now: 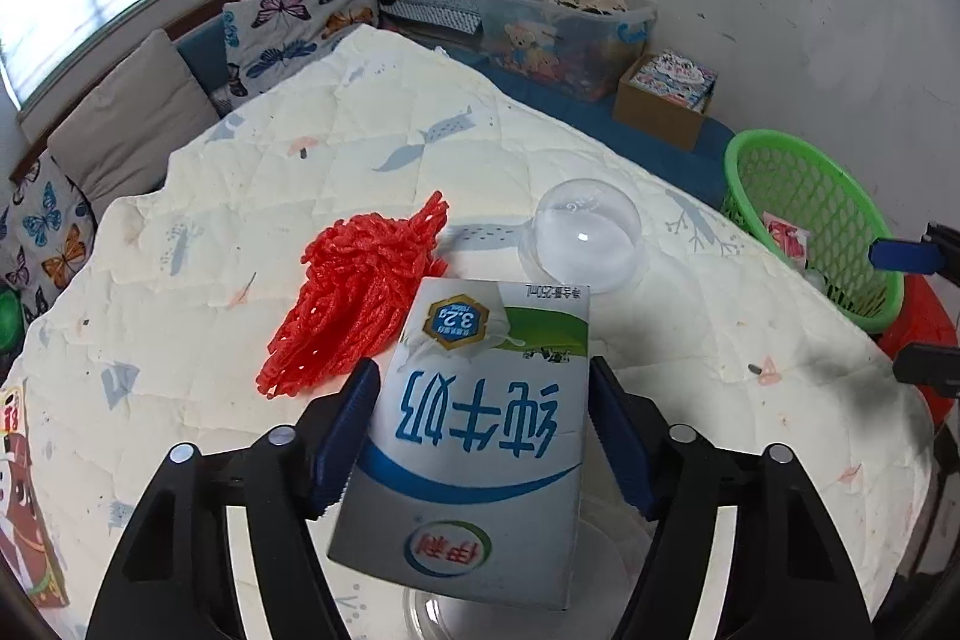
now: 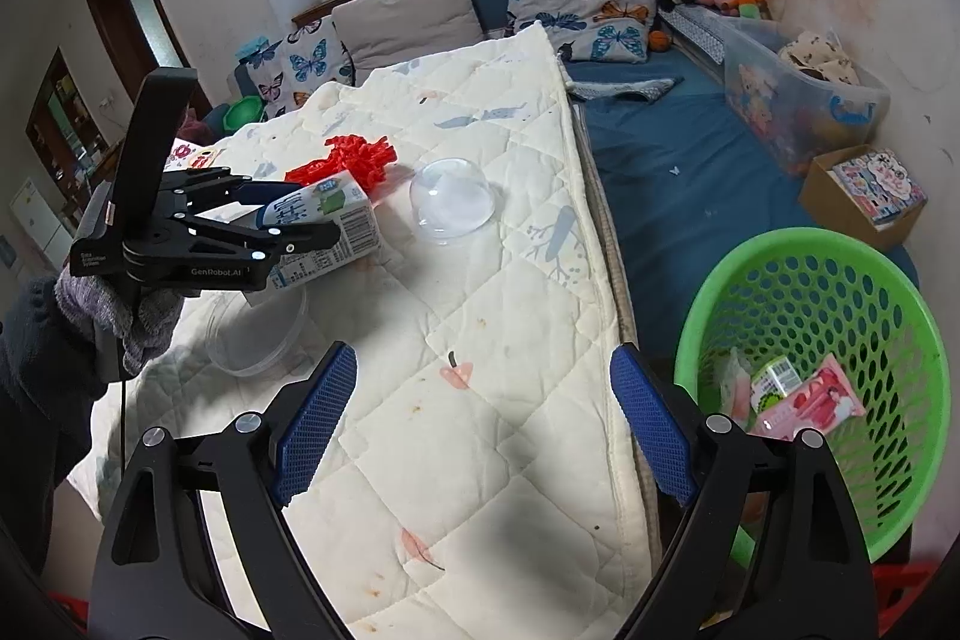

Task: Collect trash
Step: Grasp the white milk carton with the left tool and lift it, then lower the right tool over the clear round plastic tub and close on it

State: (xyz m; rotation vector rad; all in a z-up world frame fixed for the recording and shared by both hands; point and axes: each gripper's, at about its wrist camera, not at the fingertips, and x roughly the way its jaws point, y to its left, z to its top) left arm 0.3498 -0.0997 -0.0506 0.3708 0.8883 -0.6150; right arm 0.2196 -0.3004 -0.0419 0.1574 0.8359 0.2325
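My left gripper (image 1: 483, 430) is shut on a white and blue milk carton (image 1: 480, 436) and holds it above the quilt-covered table (image 1: 240, 196). The carton (image 2: 327, 226) and left gripper (image 2: 312, 220) also show in the right wrist view. A red foam net (image 1: 360, 298) and a clear plastic dome lid (image 1: 585, 235) lie on the quilt beyond the carton. My right gripper (image 2: 480, 424) is open and empty over the quilt's near edge, left of the green basket (image 2: 840, 256), which holds several wrappers and a small carton (image 2: 774, 382).
A clear round container (image 2: 258, 334) sits on the quilt under the left gripper. A printed box (image 1: 24, 496) lies at the table's left edge. Behind are a blue bed with butterfly pillows (image 2: 576, 10), a plastic storage bin (image 2: 798, 106) and a cardboard box (image 2: 864, 196).
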